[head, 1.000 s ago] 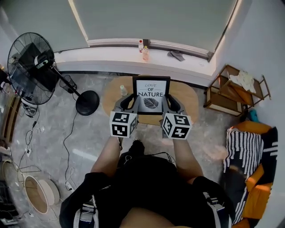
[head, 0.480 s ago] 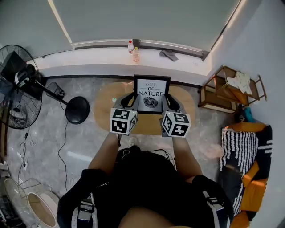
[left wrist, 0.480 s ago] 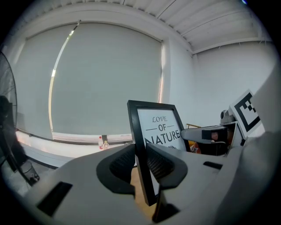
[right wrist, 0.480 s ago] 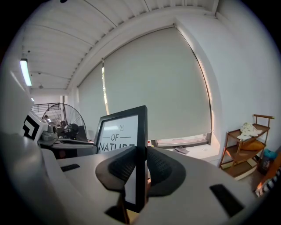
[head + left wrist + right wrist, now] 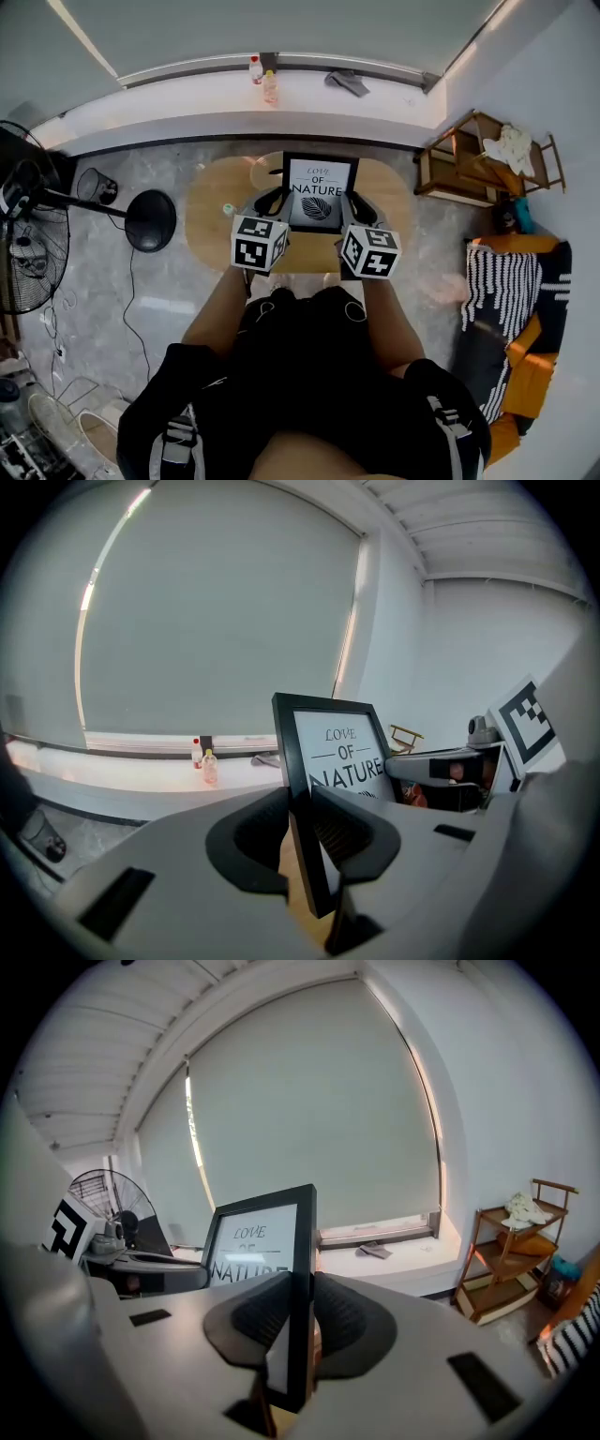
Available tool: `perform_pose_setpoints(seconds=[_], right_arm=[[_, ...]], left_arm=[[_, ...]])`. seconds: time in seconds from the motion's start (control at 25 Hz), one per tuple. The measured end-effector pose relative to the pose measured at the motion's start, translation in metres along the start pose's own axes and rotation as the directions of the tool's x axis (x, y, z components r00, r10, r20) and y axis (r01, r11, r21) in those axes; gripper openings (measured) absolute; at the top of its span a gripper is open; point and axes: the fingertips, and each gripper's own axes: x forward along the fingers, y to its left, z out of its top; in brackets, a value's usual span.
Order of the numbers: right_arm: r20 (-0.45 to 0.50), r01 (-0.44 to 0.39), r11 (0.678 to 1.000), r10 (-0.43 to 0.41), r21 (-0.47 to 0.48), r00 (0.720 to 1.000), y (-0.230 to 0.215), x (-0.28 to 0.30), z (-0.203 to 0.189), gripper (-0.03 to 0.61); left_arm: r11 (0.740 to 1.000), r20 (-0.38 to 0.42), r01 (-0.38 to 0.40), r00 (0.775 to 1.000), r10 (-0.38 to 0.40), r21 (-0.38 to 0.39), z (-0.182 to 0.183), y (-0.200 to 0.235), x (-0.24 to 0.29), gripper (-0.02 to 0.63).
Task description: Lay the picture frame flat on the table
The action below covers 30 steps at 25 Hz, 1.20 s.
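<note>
We see a black picture frame (image 5: 320,192), white inside with black lettering. The tabletop (image 5: 211,216) is pale wood; the left claw (image 5: 273,200) and right claw (image 5: 359,208) are grey with black-and-white square patterns.

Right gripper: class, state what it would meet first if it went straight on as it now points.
The right gripper clamps the picture frame; beyond it, probably the windowsill, though depth is unclear.

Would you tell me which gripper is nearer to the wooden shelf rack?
Right. The right gripper grips the picture frame at its right edge, toward the wooden shelf rack; the left gripper grips its left edge, farther from the rack.
</note>
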Motion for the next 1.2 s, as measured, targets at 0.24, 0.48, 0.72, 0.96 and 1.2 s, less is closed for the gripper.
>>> perform_pose_setpoints(seconds=[0.24, 0.48, 0.72, 0.96, 1.2], right_arm=[[-0.143, -0.010, 0.999, 0.015, 0.041, 0.990, -0.071, 0.053, -0.046, 0.092], [-0.316, -0.037, 0.995, 0.063, 0.088, 0.947, -0.129, 0.091, -0.122, 0.094], [-0.465, -0.049, 0.990, 0.106, 0.133, 0.879, -0.161, 0.141, -0.224, 0.094], [-0.567, -0.047, 0.988, 0.124, 0.148, 0.814, -0.188, 0.194, -0.329, 0.097], [-0.644, -0.002, 0.982, 0.125, 0.189, 0.755, -0.207, 0.236, -0.420, 0.095]], left_arm=[[0.998, -0.117, -0.001, 0.993, -0.007, -0.067, -0.045, -0.009, 0.090, 0.092], [0.988, -0.257, -0.036, 0.966, -0.003, -0.147, -0.119, -0.023, 0.156, 0.092], [0.969, -0.383, -0.063, 0.923, -0.034, -0.238, -0.222, -0.012, 0.212, 0.092], [0.928, -0.451, -0.098, 0.889, -0.082, -0.361, -0.335, 0.006, 0.271, 0.091], [0.912, -0.525, -0.142, 0.847, -0.090, -0.386, -0.419, 0.024, 0.313, 0.091]])
